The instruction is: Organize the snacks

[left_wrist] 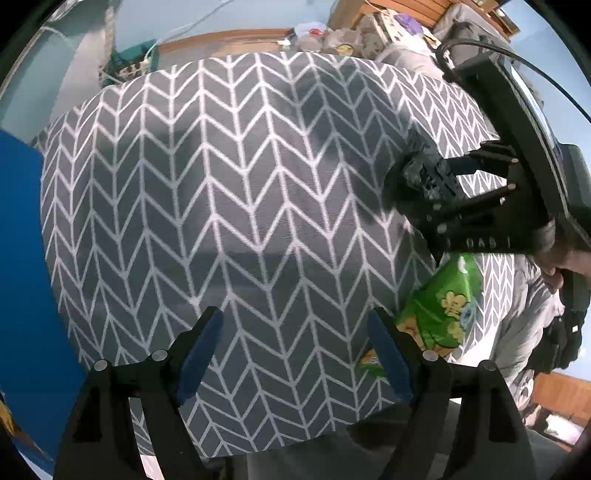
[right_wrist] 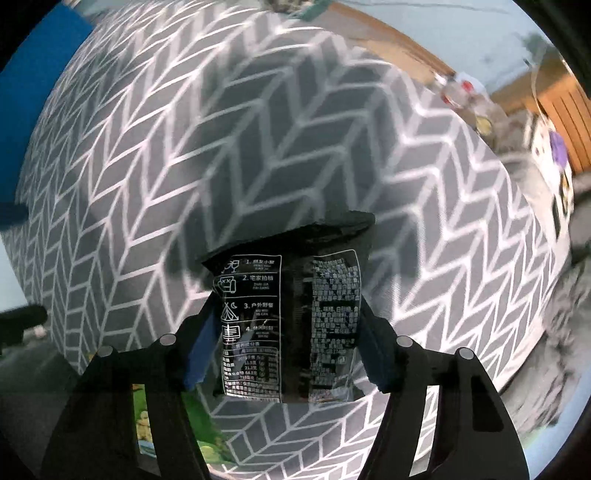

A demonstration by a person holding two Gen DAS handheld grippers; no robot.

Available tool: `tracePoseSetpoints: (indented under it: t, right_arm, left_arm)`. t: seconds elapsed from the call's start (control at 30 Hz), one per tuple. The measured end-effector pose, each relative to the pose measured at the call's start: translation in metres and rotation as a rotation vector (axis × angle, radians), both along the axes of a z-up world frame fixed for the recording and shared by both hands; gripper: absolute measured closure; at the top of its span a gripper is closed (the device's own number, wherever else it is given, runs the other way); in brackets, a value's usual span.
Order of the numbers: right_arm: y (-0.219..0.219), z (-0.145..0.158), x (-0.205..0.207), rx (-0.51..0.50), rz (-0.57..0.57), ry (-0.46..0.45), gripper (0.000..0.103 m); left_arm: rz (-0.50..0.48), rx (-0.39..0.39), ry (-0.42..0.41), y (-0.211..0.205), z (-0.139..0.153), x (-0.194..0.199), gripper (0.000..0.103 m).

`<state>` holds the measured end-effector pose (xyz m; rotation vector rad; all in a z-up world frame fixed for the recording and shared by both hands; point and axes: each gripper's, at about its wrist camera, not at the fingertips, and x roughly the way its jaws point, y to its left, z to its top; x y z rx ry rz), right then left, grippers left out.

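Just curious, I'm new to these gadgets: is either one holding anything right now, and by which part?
The right gripper grips a black snack packet by its side edges, near the lower end. The left gripper holds nothing.

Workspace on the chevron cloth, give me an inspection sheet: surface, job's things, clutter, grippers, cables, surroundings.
Surface: grey tablecloth with white chevron lines, mostly bare.
Job's things: black snack packet with white printed text, held off the cloth; green snack bag lying at the cloth's near right edge.
Clutter: blue box at the left edge.
Grippers: left gripper open over the cloth, holding nothing; right gripper shut on the black snack packet.
Cables: black cable running from the right gripper's body; white cable by the far wall.
Surroundings: wooden furniture and piled items beyond the table.
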<state>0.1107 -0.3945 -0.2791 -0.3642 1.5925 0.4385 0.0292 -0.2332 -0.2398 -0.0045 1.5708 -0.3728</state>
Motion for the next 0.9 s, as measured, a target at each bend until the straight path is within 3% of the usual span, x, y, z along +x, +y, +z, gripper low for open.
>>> tracePoseSetpoints:
  t: [0.37,0.43,0.67,0.9]
  right_arm:
    - [-0.079,-0.005,0.004,0.025,-0.316,0.004,0.045]
    - [-0.094,-0.006,-0.004,0.031,-0.375,0.009,0.045]
    - [-0.133,0.0,-0.037,0.059,-0.548,-0.004,0.045]
    - [-0.153,0.002,-0.065,0.071,-0.669,-0.015,0.045]
  left_arm:
    - [-0.136,-0.059,0.01,-0.049,0.007,-0.008,0.02]
    - [-0.174,-0.073,0.008,-0.058,0.011,-0.011,0.016]
    - [-0.28,-0.105,0.012,-0.088,0.016,-0.025,0.015]
    - [-0.339,-0.101,0.055,-0.116,0.0,-0.039,0.015]
